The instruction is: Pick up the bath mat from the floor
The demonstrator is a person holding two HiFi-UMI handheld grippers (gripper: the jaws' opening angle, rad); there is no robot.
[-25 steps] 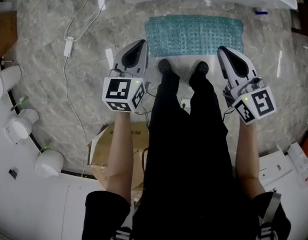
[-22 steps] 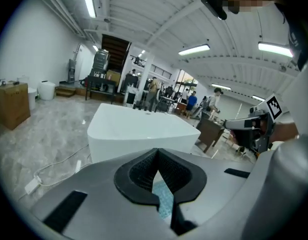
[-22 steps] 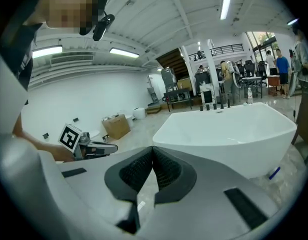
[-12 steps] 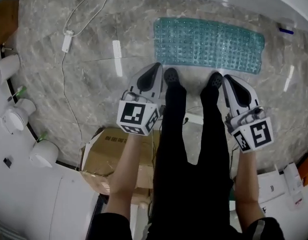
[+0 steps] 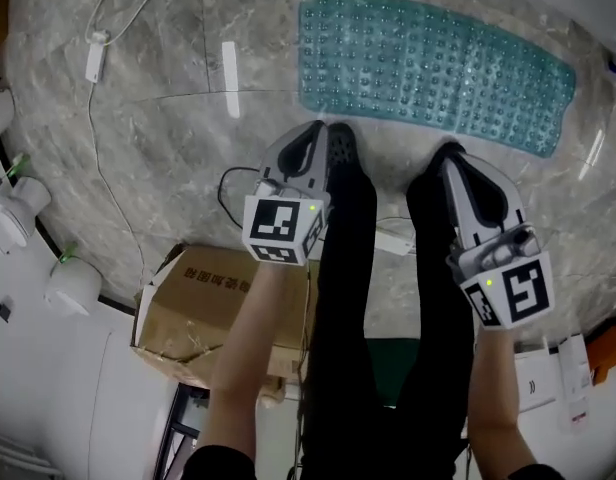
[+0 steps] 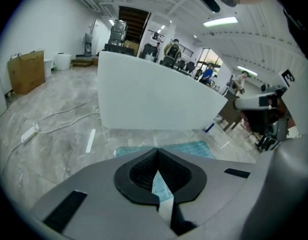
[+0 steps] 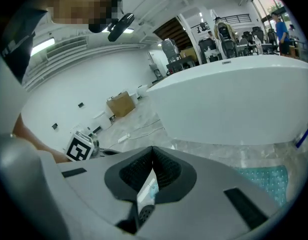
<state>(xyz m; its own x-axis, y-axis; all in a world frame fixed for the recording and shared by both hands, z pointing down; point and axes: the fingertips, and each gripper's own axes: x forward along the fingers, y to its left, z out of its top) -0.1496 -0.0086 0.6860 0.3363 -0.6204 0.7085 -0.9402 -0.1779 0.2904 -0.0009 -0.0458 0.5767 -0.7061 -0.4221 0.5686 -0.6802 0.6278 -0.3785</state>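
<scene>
The teal bath mat (image 5: 428, 68), covered in small bumps, lies flat on the marble floor in front of the white bathtub (image 6: 154, 99). My left gripper (image 5: 312, 130) hovers near the mat's near edge, beside the person's left shoe, shut and empty. My right gripper (image 5: 452, 162) is level with it on the right, also shut with nothing held. In the left gripper view the closed jaws (image 6: 156, 156) point at the bath mat (image 6: 194, 148). In the right gripper view the jaws (image 7: 153, 156) sit left of the bath mat (image 7: 266, 179), under the bathtub (image 7: 234, 104).
The person's black-trousered legs and shoes (image 5: 340, 143) stand between the grippers. A cardboard box (image 5: 203, 303) sits behind the left arm. A white cable with an adapter (image 5: 93, 53) runs across the floor at left, and white fittings (image 5: 73, 283) stand by the left wall.
The view has moved forward: the bath mat now looks larger and nearer. Both grippers sit lower in the frame, close to its near edge, still shut.
</scene>
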